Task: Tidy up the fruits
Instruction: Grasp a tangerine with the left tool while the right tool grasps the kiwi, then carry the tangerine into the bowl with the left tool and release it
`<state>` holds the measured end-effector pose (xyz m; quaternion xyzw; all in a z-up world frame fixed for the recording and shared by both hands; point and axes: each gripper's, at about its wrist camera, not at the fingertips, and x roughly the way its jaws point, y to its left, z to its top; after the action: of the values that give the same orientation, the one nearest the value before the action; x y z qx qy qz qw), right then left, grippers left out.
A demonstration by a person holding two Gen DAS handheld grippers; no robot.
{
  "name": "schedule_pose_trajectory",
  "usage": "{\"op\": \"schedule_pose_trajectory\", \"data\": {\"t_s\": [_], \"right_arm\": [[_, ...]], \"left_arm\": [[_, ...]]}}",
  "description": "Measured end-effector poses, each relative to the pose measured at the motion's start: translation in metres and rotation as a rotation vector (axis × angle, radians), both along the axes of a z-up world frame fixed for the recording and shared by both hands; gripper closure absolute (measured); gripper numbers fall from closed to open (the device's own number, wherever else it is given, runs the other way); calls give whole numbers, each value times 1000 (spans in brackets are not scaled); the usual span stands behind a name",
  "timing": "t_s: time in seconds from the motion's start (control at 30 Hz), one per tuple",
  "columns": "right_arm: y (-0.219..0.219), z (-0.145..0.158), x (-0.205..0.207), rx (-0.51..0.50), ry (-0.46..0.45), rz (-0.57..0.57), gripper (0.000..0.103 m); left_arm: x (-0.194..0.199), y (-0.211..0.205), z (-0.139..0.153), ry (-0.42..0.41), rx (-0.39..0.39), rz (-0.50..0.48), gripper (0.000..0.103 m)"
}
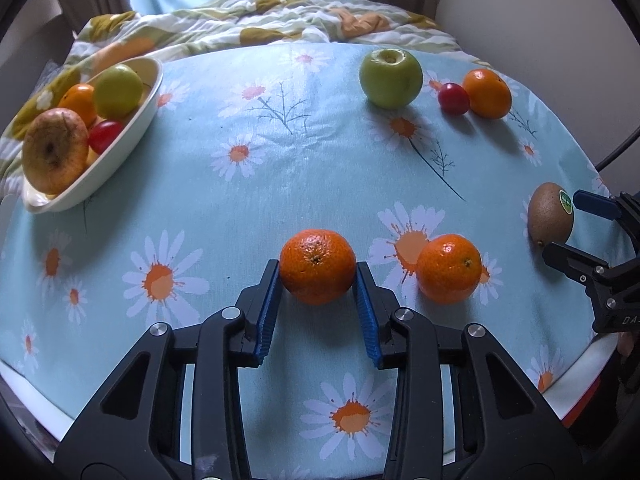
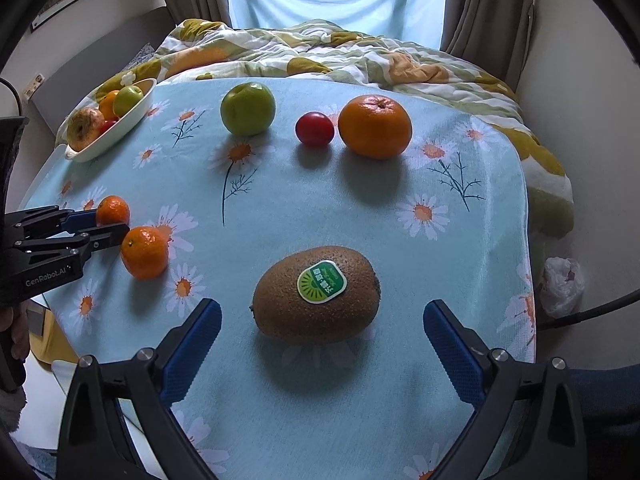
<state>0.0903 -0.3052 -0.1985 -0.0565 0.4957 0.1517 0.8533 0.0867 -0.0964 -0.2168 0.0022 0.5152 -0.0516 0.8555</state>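
1. Bowl overload. The cream oval bowl (image 1: 120, 152) sits at the far left edge of the table (image 1: 280, 184), partly over the quilt (image 1: 256, 20), and already holds a browned apple (image 1: 54, 150), a green apple, an orange fruit and a red one. Judgement: adding more fruit may cause one to roll out over the low rim, or tip the bowl toward the quilt.

2. Held mandarin slip. The left gripper (image 1: 317, 276) is clamped on the near mandarin (image 1: 317, 266); the blue pads contact only its lower flanks. Judgement: the round skin can squirt forward out of the pads on lift, since the grip lies below the widest part.

3. Kiwi misgrasp. The right gripper (image 2: 322, 326) stands wide apart, one finger on either side of the kiwi (image 2: 316, 296), with neither pad touching it. The kiwi lies lengthwise across the gap. Judgement: closing on its tapered ends can spin or eject it toward the near table edge.

4. Neighbour disturbance. A second mandarin (image 1: 449, 268) rests just beside the left gripper's right finger. Judgement: a sideways lift can nudge it into rolling.

5. Gripper clash. Both grippers work near each other at the front of the table. Judgement: simultaneous travel toward the bowl risks contact.

6. Remaining fruit. A green apple (image 2: 248, 109), a red tomato-like fruit (image 2: 315, 128) and a large orange (image 2: 375, 126) stand at the far side, untouched.
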Motion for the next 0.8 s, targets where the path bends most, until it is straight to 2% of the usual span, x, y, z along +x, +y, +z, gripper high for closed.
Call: {"op": "schedule_pose_trajectory", "data": {"t_s": [0.07,0.23,0.3,0.4,0.8], "right_arm": [[2,-2,2,-18,4,15,15],[6,-9,6,-35,30,54,29],[7,-9,6,-33,29,67,39],[9,-8,6,-50,15,72,41],[3,5,4,0,8,51,45]], "left_arm": [[0,1,0,-2,-2,4,61],[-2,0,0,-3,-12,15,61],[-3,0,0,-3,-13,15,61],[-4,0,0,-4,-15,17,61],[-11,-4,19,-32,-29,18,61]]}}
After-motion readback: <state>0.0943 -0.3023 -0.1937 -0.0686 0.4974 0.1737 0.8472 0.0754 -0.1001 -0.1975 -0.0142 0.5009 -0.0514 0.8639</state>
